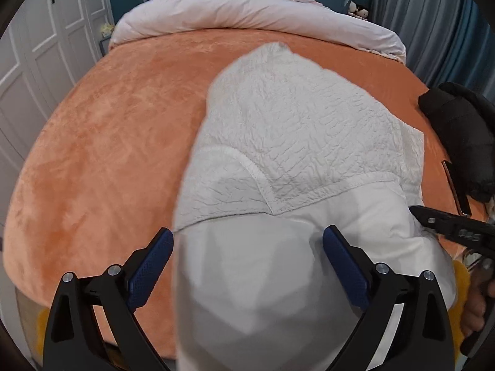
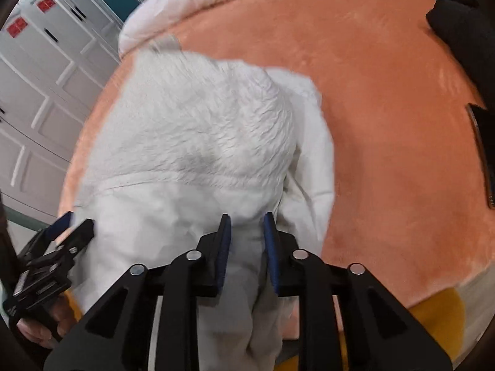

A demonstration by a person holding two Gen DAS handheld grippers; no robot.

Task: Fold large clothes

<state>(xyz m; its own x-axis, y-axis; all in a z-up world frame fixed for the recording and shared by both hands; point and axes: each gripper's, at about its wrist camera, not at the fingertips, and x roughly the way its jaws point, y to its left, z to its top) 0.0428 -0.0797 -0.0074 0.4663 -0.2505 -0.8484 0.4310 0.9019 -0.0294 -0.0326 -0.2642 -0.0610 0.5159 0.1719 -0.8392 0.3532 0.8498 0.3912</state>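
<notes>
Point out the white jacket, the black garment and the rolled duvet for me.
jacket (image 1: 303,130): left wrist view, on its fleecy lining.
black garment (image 1: 461,130): left wrist view, on its middle, at the bed's right edge.
duvet (image 1: 247,12): left wrist view, on the top of the roll.

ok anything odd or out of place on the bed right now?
Nothing damaged or spilled. The white garment lies bunched and skewed on the orange bedspread, its near end draped off the bed edge. A black garment is heaped at the right edge, with a thin dark flat object beside it.
</notes>
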